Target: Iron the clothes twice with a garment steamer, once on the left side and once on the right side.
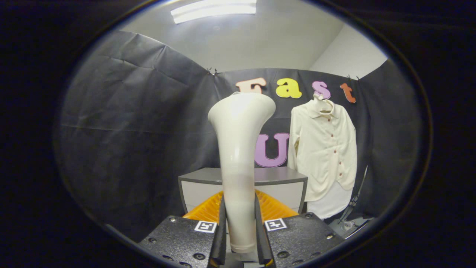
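We see our gripper (240, 227) pinching the steamer (240, 149) upright by its handle, both fingers pressing it. The shirt (323, 149) hangs well beyond, to the fingers' right.

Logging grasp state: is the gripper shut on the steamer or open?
Shut on the steamer: both fingers of the gripper press its handle, which stands upright between them.

Black cloth walls (130, 111), grey cabinet (282, 186), ceiling light (214, 9).

Gripper (240, 227): dark textured blocks, screws, square tags, perhaps orange housing.
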